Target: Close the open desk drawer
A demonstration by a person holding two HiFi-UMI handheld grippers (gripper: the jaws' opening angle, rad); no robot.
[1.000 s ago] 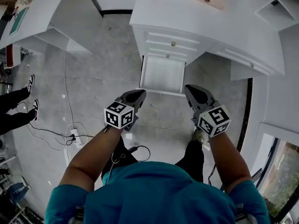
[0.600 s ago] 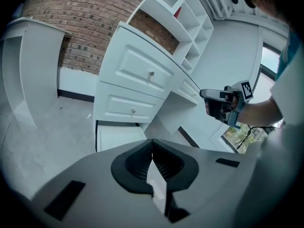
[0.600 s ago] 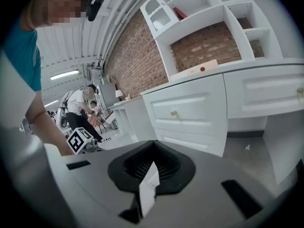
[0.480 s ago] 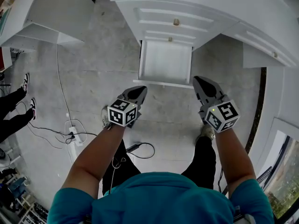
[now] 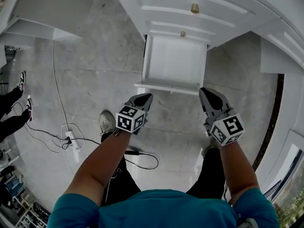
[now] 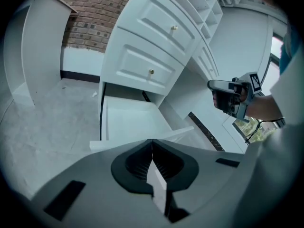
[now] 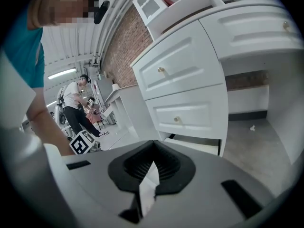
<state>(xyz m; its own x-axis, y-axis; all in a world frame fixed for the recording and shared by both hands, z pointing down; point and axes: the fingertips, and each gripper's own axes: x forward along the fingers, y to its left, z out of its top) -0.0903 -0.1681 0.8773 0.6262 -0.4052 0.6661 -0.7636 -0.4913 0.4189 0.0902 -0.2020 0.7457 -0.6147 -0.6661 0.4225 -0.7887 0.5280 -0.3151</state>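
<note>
The bottom drawer of the white desk stands pulled far out, empty inside, its front panel toward me. My left gripper hovers just short of the panel's left end, jaws shut with nothing held. My right gripper hangs near the panel's right end, also shut and empty. The left gripper view shows the open drawer ahead under two shut drawers with brass knobs. In the right gripper view the drawer shows just past the jaw tips.
Grey concrete floor surrounds the desk. A power strip with cables lies at the left. Another white desk stands at upper left. A bystander's feet show at the left edge. My own shoe is below the left gripper.
I have stepped closer to the desk; the drawer looks larger and both grippers have moved up to its front panel. Both jaws stay shut.
</note>
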